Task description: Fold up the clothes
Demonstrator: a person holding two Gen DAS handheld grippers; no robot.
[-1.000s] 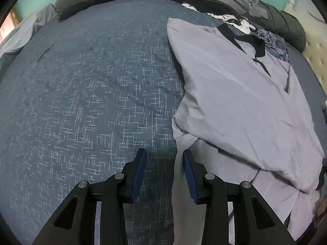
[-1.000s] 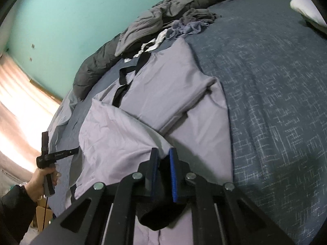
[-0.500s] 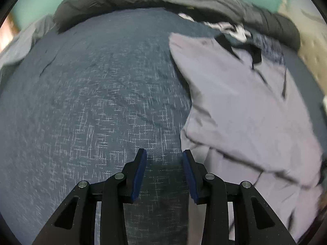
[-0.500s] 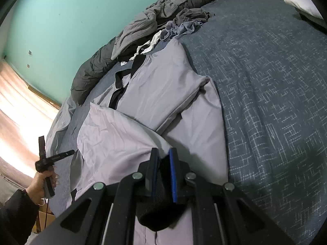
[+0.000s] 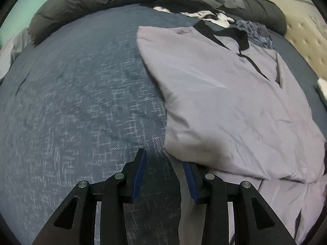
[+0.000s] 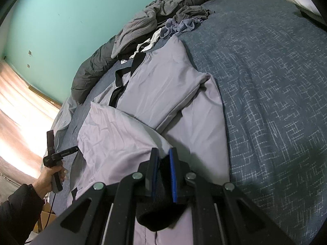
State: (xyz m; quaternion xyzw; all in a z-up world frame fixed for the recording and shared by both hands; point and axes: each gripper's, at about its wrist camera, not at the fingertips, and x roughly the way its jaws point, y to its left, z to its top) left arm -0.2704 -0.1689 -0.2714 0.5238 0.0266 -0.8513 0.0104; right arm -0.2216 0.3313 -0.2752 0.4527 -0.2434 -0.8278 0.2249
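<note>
The right gripper [image 6: 163, 153] has its jaws clamped on the black ribbed cuff [image 6: 155, 216] of a pale lilac, black-trimmed garment [image 6: 161, 94], which spreads away ahead of them across the dark blue flecked bedspread [image 6: 276, 94]. The left gripper [image 5: 164, 159] stands with its jaws apart and empty, the garment's folded edge [image 5: 184, 143] just ahead of its right jaw. Beyond the garment lies a heap of grey and white clothes [image 6: 155, 24] against a rolled dark grey duvet [image 5: 85, 2].
</note>
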